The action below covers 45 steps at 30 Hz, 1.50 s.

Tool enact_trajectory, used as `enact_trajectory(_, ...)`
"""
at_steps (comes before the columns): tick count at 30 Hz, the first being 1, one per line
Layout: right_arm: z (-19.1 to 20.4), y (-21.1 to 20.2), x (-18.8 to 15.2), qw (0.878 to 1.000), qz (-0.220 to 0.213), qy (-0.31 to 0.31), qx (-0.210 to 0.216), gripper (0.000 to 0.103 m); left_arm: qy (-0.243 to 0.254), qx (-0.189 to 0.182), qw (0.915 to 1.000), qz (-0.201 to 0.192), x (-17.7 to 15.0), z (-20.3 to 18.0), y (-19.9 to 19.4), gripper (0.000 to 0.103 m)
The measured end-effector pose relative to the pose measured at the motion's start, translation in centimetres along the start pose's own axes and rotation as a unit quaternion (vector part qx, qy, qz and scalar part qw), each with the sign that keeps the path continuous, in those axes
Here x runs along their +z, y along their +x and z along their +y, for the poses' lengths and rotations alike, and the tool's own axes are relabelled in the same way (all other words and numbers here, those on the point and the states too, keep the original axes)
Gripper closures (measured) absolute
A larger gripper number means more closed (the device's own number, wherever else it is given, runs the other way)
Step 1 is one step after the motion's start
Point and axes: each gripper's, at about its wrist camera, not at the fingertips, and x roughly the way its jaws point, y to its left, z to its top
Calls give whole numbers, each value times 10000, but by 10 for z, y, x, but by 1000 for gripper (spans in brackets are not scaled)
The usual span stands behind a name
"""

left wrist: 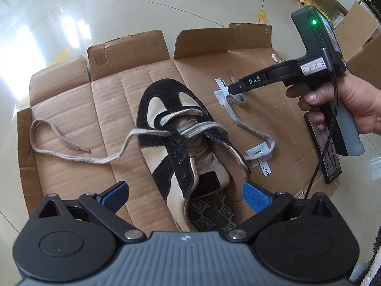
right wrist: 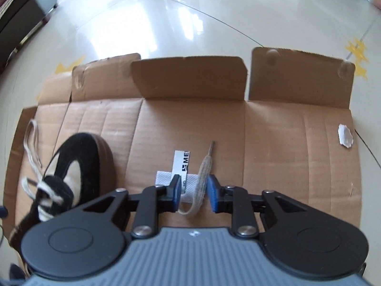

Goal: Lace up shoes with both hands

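A black and cream shoe [left wrist: 181, 143] lies on flattened cardboard [left wrist: 119, 95], toe pointing away, with a grey lace through its front eyelets. One lace end [left wrist: 71, 152] trails off to the left. The other end [left wrist: 250, 124] runs right and up to my right gripper [left wrist: 234, 89]. In the right wrist view that lace end [right wrist: 202, 174] lies between the pads of the right gripper [right wrist: 193, 193], close to the right pad, and is not pinched. My left gripper [left wrist: 185, 195] stands wide open, one pad on each side of the shoe's heel.
A person's hand [left wrist: 357, 104] holds the right gripper's handle. A dark phone [left wrist: 326, 157] lies at the cardboard's right edge. White paper labels [left wrist: 259, 157] [right wrist: 181, 162] are stuck on the cardboard. Boxes [left wrist: 362, 35] stand at the far right on the tiled floor.
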Motion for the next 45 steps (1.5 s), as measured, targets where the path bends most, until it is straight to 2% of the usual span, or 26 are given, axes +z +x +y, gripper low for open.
enact_trajectory(3,-3,2,4,9998,-33,182,-37,72,-12,7,10000,-1,-1,1,0,1)
enact_trajectory(6,-14,9,7,9999,-122,88,-1,68,-26,19,10000,22,-2,3,0,1)
enact_trajectory(8,-10,12,7,9996,-150,-222,-17,64,-46,36,10000,28,-3,5,0,1)
enact_trajectory(11,0,13,3,9948,-176,-998,-126,63,-167,94,9998,36,-6,11,2,1)
enact_trajectory(14,0,11,-1,9881,-275,-1510,-47,73,-276,156,9995,66,-8,17,6,1)
enact_trajectory(15,0,10,-1,9871,-286,-1572,-6,93,-304,170,9994,66,-8,18,7,1)
enact_trajectory(16,0,11,-1,9863,-283,-1622,58,102,-328,181,9993,68,-9,20,8,1)
enact_trajectory(19,0,11,4,9851,-198,-1696,209,102,-425,188,9989,76,-9,23,11,1)
enact_trajectory(26,-1,-14,7,9874,-370,-1383,676,102,-485,104,9988,-8,-4,24,7,1)
enact_trajectory(29,3,-30,10,9866,-491,-1240,941,102,-691,11,9975,-130,0,28,1,1)
enact_trajectory(31,5,-44,9,9841,-570,-1151,1226,102,-1125,-257,9925,-400,5,38,-8,1)
enact_trajectory(34,4,-58,9,9815,-564,-780,1652,102,-1800,-816,9768,-830,13,50,-19,2)
enact_trajectory(35,2,-63,9,9797,-521,-519,1867,102,-1891,-949,9730,-923,17,51,-19,5)
enact_trajectory(36,-1,-67,10,9778,-491,-290,2019,102,-1826,-983,9731,-1002,19,49,-19,8)
enact_trajectory(38,-6,-71,14,9719,-442,149,2306,102,-1342,-1004,9768,-1332,30,35,-15,12)
enact_trajectory(39,-10,-74,16,9685,-409,379,2426,102,-1112,-1022,9780,-1439,35,26,-11,19)
enact_trajectory(41,-21,-75,18,9599,-317,908,2634,102,-686,-1062,9784,-1634,44,9,-5,22)
enact_trajectory(43,-30,-72,17,9514,-207,1332,2768,102,-497,-1143,9773,-1713,51,-3,2,29)
enact_trajectory(45,-41,-67,14,9381,-33,1823,2943,102,-400,-1205,9763,-1756,58,-11,9,32)
